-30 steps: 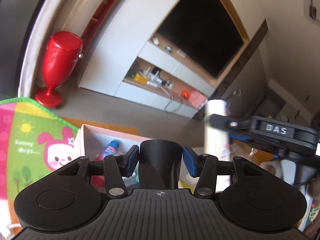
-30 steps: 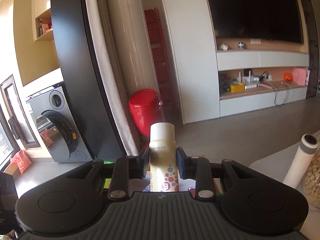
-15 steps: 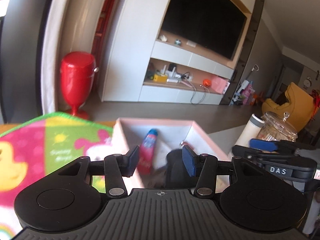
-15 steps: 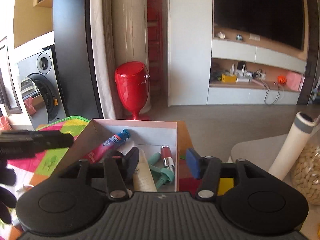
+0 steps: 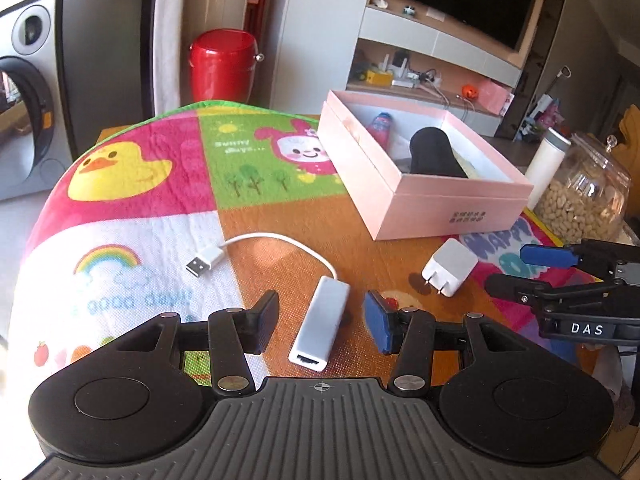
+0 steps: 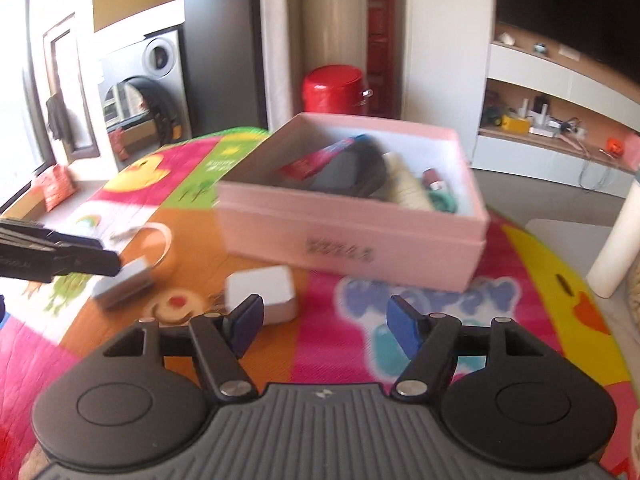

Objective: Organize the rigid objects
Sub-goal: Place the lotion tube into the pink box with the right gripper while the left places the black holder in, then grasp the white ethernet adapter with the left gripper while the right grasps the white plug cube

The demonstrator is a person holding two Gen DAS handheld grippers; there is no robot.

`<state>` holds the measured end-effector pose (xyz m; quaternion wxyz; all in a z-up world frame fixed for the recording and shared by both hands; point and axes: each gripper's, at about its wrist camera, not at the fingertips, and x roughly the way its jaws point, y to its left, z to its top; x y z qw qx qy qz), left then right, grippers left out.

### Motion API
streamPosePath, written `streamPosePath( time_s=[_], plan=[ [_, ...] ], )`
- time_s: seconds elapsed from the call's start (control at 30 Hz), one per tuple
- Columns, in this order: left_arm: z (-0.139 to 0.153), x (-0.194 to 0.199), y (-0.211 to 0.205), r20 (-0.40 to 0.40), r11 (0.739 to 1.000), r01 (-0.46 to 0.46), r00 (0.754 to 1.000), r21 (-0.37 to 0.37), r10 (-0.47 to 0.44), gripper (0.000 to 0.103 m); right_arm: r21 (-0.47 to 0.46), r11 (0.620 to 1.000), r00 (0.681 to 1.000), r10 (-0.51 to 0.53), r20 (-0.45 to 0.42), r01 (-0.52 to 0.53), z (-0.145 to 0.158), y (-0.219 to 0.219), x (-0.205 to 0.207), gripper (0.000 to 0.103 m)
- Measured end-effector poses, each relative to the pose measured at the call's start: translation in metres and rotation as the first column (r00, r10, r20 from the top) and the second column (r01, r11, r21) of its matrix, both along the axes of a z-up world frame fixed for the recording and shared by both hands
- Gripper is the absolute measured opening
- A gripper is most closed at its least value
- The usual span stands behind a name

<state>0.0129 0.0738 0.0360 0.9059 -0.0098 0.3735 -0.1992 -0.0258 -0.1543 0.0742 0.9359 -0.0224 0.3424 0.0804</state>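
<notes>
My left gripper (image 5: pixel 320 326) hangs low over the colourful mat (image 5: pixel 140 200), open, with a white USB adapter (image 5: pixel 320 320) lying between its fingers, untouched by the pads. The adapter's cable ends in a plug (image 5: pixel 204 262). A white wall charger (image 5: pixel 450 268) (image 6: pixel 260 292) lies to the right. My right gripper (image 6: pixel 324 324) (image 5: pixel 560 276) is empty and its jaws are opening, its left finger just in front of the charger. The pink box (image 5: pixel 420 200) (image 6: pixel 348 240) holds a black cup (image 5: pixel 434 156), a red tube, a cream bottle (image 6: pixel 408 188) and small items.
A glass jar of nuts (image 5: pixel 580 204) and a white bottle (image 5: pixel 546 168) (image 6: pixel 612 256) stand right of the box. A red bin (image 5: pixel 224 66) and a washing machine are on the floor behind the table. The right wrist view is motion-blurred.
The black cup left my left gripper and the cream bottle left my right gripper; both now lie in the pink box. Both grippers came down toward the mat, and the right one opened.
</notes>
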Motion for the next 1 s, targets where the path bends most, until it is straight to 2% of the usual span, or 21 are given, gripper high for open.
streamPosePath(
  time_s=[0.13,0.27,0.63,0.83,1.0],
  plan=[
    [-0.007,-0.001,-0.007,-0.030,1.000,0.008,1.000,-0.015,-0.008,0.052,-0.056,0.997,0.999,0.048,0.018,-0.047,0.000,0.018,-0.014,0.069],
    [-0.015,0.000,-0.015,-0.050,1.000,-0.008,0.999,0.020,0.009,0.051,-0.079,0.995,0.998,0.066,0.017,-0.064,-0.003,0.022,-0.022,0.069],
    [-0.019,-0.007,-0.031,0.009,0.994,-0.015,1.000,0.111,0.014,0.051,-0.055,0.994,0.995,0.094,-0.028,-0.095,-0.017,0.027,-0.015,0.069],
    [-0.021,-0.011,-0.029,0.036,0.995,-0.032,0.999,0.098,0.029,0.051,-0.069,0.991,0.993,0.118,-0.004,-0.118,-0.016,0.037,-0.003,0.069],
    [-0.025,-0.016,-0.025,0.061,0.997,-0.032,0.998,0.071,0.027,0.051,-0.052,0.994,0.995,0.097,-0.003,-0.097,-0.016,0.040,0.023,0.069]
  ],
)
